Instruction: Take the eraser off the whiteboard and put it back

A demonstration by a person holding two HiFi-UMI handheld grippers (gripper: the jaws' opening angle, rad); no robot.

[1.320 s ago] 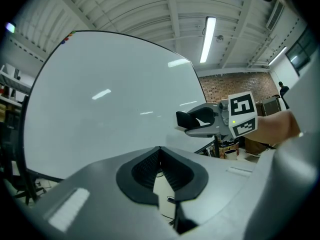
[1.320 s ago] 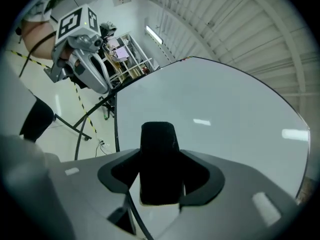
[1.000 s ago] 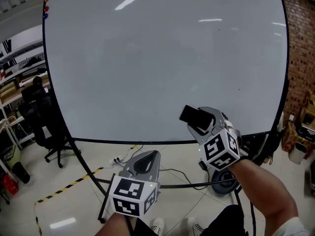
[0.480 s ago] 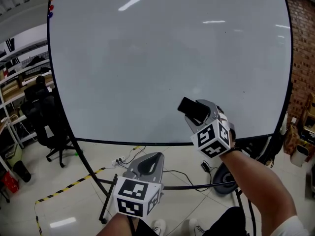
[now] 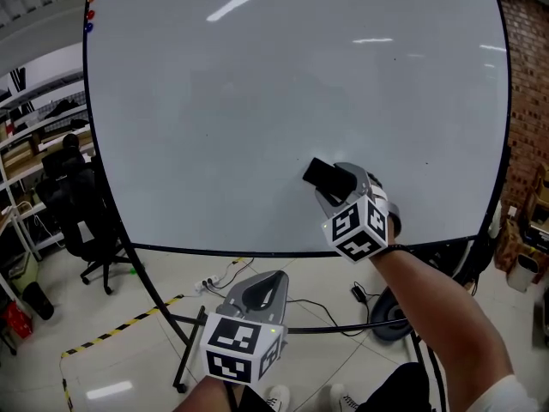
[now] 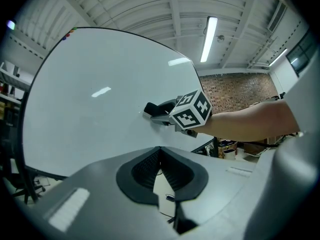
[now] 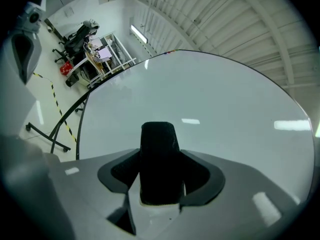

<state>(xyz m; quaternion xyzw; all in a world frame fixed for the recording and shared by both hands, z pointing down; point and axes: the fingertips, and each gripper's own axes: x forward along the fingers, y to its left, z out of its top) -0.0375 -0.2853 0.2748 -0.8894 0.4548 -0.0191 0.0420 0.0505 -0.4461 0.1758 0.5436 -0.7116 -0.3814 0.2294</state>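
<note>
The black eraser [image 5: 322, 175] is clamped between the jaws of my right gripper [image 5: 331, 184], which is shut on it. It is held up in front of the lower middle of the big whiteboard [image 5: 257, 101]. The eraser's far end [image 6: 150, 108] is right at the board's surface; I cannot tell whether it touches. In the right gripper view the eraser [image 7: 159, 156] stands upright between the pads of the right gripper [image 7: 160, 154], pointing at the whiteboard [image 7: 210, 114]. My left gripper [image 5: 260, 285] hangs low below the board with its jaws shut and nothing in them; its own view shows the left gripper [image 6: 160, 151].
The board stands on a black frame with legs [image 5: 163, 312] on the floor. A black office chair [image 5: 73, 204] and shelves are at the left, yellow-black floor tape [image 5: 120, 324] below. A brick wall [image 5: 527, 84] is at the right. Small magnets [image 5: 89, 11] sit at the board's top left corner.
My right gripper has carried the eraser up and to the left, closer to the whiteboard. The left gripper has stayed where it was.
</note>
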